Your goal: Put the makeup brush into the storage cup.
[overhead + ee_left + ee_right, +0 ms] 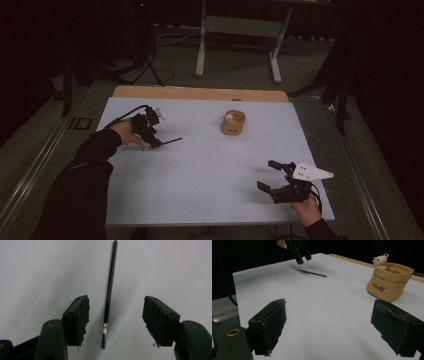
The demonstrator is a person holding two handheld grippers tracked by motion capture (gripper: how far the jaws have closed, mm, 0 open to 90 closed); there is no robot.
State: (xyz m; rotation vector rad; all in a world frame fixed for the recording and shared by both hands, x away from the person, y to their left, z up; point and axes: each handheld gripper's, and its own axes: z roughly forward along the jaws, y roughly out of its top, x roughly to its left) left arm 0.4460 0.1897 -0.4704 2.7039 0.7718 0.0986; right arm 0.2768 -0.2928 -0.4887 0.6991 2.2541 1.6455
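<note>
My left gripper straddles the brush, jaws apart, pads off it. Thin, light, stiff, rolls easily; I'd pinch just above the ferrule. Right gripper released, holding nothing.

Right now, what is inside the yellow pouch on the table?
At the rim of the yellow pouch sits a small bear figure, with its head above the edge. The pouch wall hides everything deeper inside.

Thin black brush lying flat on the pale table, bristle tip near, handle running far and slightly right. Left gripper straddling its near end, jaws apart on either side, pads clear of it. Torn pad edges visible.
</note>
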